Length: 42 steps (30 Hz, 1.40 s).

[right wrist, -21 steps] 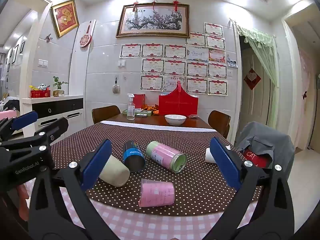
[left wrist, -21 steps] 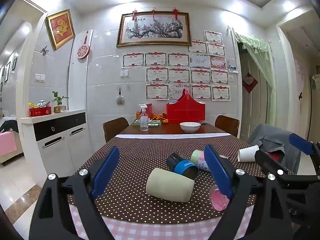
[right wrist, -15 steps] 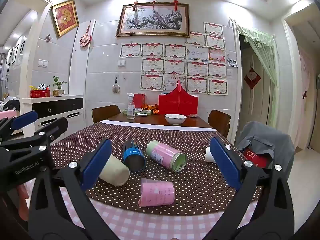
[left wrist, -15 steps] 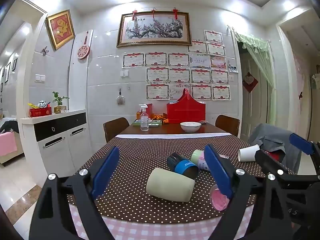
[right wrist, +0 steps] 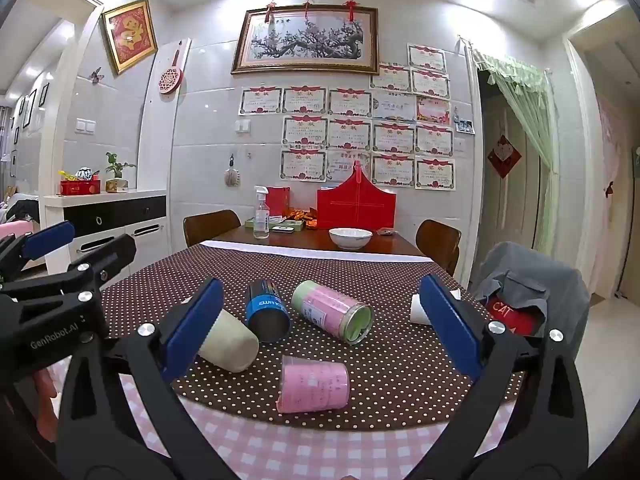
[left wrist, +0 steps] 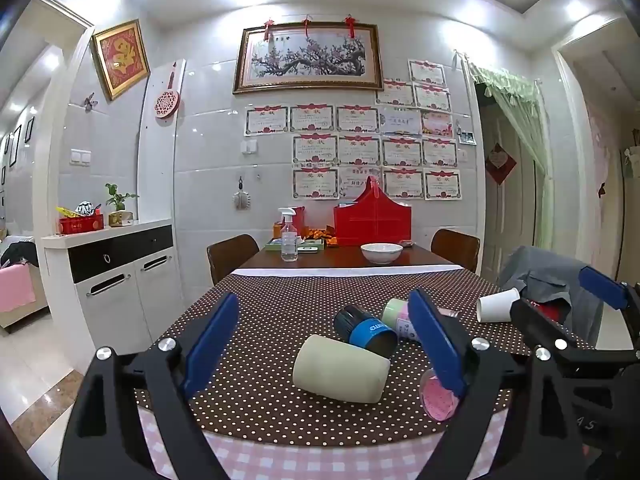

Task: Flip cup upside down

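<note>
Several cups lie on their sides on the dotted brown tablecloth [right wrist: 392, 280]. A cream cup [left wrist: 340, 374] [right wrist: 230, 342] lies nearest the left gripper. Behind it lie a blue-and-black cup [left wrist: 366, 330] [right wrist: 266, 312] and a green-and-pink can [right wrist: 332, 312] [left wrist: 396, 314]. A pink cup [right wrist: 314, 386] [left wrist: 438, 396] lies near the front edge. A white paper cup [left wrist: 496, 306] [right wrist: 418, 312] lies at the right. My left gripper [left wrist: 326, 344] is open and empty, just short of the cream cup. My right gripper [right wrist: 320, 328] is open and empty, above the pink cup.
A white bowl [right wrist: 350, 238], a spray bottle [right wrist: 261, 216] and a red box [right wrist: 356, 206] stand at the table's far end. A chair with a grey jacket [right wrist: 532, 280] is at the right. A white cabinet [left wrist: 112, 276] stands at the left.
</note>
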Each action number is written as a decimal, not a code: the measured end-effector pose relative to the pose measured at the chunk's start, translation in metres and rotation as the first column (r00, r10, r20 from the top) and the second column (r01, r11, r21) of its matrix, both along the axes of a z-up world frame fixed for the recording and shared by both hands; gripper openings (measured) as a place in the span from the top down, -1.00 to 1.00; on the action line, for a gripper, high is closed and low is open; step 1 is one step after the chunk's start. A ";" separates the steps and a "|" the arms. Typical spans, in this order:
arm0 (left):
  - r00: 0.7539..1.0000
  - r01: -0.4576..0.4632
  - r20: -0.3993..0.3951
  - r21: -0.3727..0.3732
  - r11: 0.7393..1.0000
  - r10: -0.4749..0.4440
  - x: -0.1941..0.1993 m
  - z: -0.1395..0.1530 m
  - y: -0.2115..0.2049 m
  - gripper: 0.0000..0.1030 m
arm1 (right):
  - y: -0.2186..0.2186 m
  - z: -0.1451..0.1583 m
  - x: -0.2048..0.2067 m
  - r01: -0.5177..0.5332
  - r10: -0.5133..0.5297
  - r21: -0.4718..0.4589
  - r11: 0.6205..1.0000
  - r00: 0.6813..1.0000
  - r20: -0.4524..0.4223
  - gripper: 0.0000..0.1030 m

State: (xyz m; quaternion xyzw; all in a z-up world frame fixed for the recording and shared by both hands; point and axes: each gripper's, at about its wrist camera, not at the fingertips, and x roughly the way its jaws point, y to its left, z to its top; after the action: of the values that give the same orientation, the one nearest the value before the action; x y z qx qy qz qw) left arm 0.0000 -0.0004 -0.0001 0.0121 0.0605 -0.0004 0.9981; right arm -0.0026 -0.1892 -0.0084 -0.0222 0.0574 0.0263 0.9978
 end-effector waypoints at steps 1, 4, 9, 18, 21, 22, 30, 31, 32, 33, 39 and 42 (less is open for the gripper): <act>1.000 0.001 0.000 0.000 1.000 -0.001 0.000 0.000 0.000 -0.66 | 0.000 0.000 0.000 0.000 0.000 0.000 1.000 1.000 -0.001 -0.87; 1.000 0.000 0.000 0.000 1.000 0.000 0.000 0.000 0.000 -0.66 | 0.000 0.000 0.000 0.000 0.000 0.000 1.000 1.000 0.002 -0.87; 1.000 0.000 0.001 0.000 1.000 0.000 0.000 0.000 0.000 -0.66 | 0.000 0.000 0.000 0.000 0.000 -0.001 1.000 1.000 0.002 -0.87; 1.000 -0.001 0.001 0.001 1.000 0.001 0.000 0.000 0.000 -0.66 | 0.000 -0.001 0.001 0.001 -0.001 0.000 1.000 1.000 0.003 -0.87; 1.000 0.000 0.001 0.001 1.000 0.000 0.000 0.000 0.000 -0.66 | 0.000 0.000 0.001 0.001 -0.001 0.000 1.000 1.000 0.002 -0.87; 1.000 0.000 0.001 0.000 1.000 0.000 0.000 0.000 0.000 -0.66 | 0.000 0.000 0.001 0.001 -0.001 0.000 1.000 1.000 0.003 -0.87; 1.000 0.000 0.003 0.001 1.000 0.000 -0.004 0.001 0.005 -0.66 | 0.000 0.000 0.002 0.001 -0.001 0.001 1.000 1.000 0.002 -0.87; 1.000 -0.001 0.003 0.001 1.000 0.001 -0.004 0.001 0.005 -0.66 | 0.000 0.000 0.002 0.001 -0.001 0.000 1.000 1.000 0.002 -0.87; 1.000 -0.001 0.004 0.002 1.000 0.001 -0.004 0.001 0.005 -0.66 | 0.000 0.000 0.002 0.001 -0.001 0.000 1.000 1.000 0.002 -0.87; 1.000 -0.002 0.004 0.003 1.000 0.002 -0.004 0.001 0.007 -0.66 | 0.000 0.000 0.002 0.001 -0.001 0.000 1.000 1.000 0.001 -0.87; 1.000 -0.002 0.004 0.003 1.000 0.002 -0.004 0.002 0.008 -0.66 | 0.000 0.000 0.003 0.001 -0.001 0.001 1.000 1.000 0.002 -0.87; 1.000 -0.001 0.003 0.003 1.000 0.001 -0.004 0.001 0.007 -0.66 | 0.000 0.000 0.002 0.001 -0.001 0.001 1.000 1.000 0.001 -0.87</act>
State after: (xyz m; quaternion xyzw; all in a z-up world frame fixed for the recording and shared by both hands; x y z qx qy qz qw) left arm -0.0037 0.0065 0.0013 0.0135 0.0589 0.0003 0.9982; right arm -0.0003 -0.1895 -0.0083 -0.0215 0.0568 0.0258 0.9978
